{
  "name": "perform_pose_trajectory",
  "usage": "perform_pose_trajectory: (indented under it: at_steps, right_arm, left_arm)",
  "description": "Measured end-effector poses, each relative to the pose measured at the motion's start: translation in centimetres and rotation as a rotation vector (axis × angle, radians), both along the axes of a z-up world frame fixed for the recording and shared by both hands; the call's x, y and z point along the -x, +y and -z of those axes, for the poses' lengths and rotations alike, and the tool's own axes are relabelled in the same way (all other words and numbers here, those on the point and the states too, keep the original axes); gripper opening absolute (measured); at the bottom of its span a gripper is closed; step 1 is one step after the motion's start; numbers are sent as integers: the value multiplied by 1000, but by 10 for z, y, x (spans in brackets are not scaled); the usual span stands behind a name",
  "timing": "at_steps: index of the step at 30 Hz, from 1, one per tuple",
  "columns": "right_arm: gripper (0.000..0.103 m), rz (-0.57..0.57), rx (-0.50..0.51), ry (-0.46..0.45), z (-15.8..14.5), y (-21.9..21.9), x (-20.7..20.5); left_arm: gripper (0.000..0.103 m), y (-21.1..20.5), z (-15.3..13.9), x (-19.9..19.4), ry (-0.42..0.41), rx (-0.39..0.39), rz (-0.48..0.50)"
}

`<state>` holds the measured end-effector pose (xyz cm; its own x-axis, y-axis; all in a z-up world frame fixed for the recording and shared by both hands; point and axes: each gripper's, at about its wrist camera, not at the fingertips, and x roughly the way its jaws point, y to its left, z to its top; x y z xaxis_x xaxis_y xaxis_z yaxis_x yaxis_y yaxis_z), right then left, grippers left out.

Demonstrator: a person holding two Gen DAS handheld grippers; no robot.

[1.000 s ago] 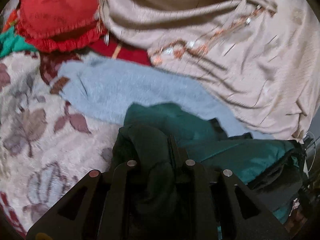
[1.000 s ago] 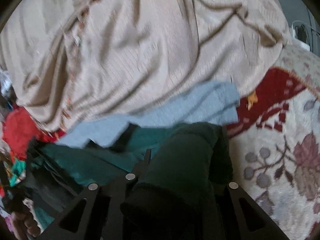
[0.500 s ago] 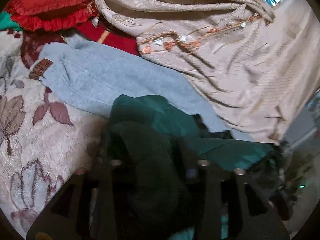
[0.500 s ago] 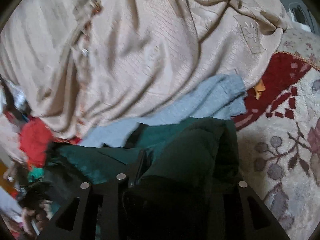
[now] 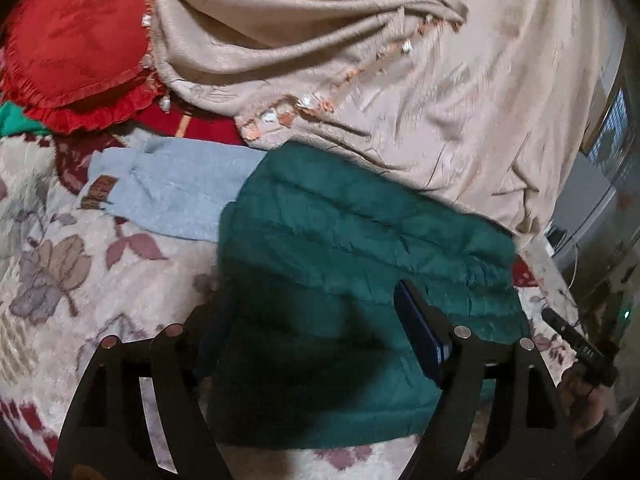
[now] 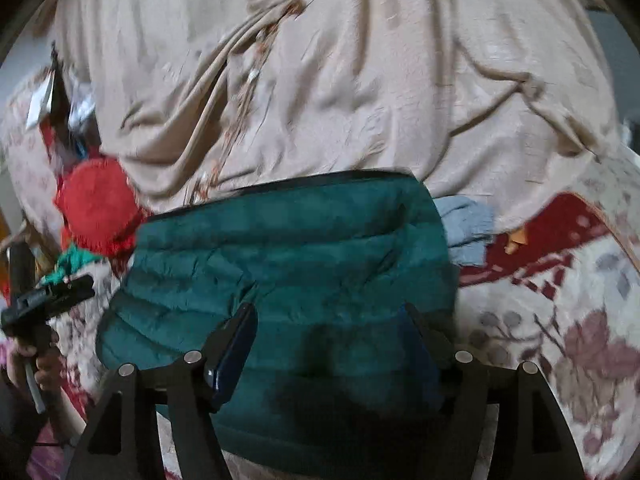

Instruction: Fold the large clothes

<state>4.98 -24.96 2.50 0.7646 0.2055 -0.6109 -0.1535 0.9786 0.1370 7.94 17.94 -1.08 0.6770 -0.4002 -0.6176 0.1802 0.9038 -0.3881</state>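
Green quilted jacket lies folded into a compact puffy block on a floral blanket, filling the middle of both wrist views. Starting at nine o'clock in the left wrist view, the blanket's leaf pattern spreads out; at eleven o'clock sits a red frilled cushion, and a pale blue fleece garment pokes out from under the jacket's ten o'clock corner. Across twelve to two o'clock a large beige embroidered cloth is heaped behind the jacket and overlaps its far edge. The left gripper hangs at six o'clock, its jaws having just been opening; they now stand released, wide apart above the jacket and pressing on nothing. The right gripper looks the same in its own view: just opened, jaws spread, the jacket below them and not pinched. The jacket looks light, soft and springy, with a slick shell, so it may puff back open. A hold on a seamed or bound edge, pinching all layers together, would likely be surest.
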Motion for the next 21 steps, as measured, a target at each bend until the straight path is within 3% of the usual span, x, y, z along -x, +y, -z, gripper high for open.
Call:
perform_pose_trajectory:
  at_steps: [4, 7, 9, 11, 14, 21]
  right_arm:
    - [71, 18, 84, 115, 1, 20, -59]
    - [71, 11, 61, 227, 14, 28, -104]
    - [71, 7, 42, 316, 32, 26, -134]
    - [71, 19, 108, 362, 56, 25, -155]
    - [73, 10, 123, 365, 74, 16, -166]
    - [77, 5, 60, 321, 94, -6, -182]
  left_arm:
    - [79, -25, -7, -37, -9, -114, -13]
    - [79, -47, -10, -76, -27, -237, -36]
    - [79, -56, 2, -105, 11, -319, -77]
    - [79, -67, 25, -132, 87, -379, -78]
    - [79, -78, 49, -145, 109, -426, -68]
    - [84, -86, 77, -169, 136, -407, -84]
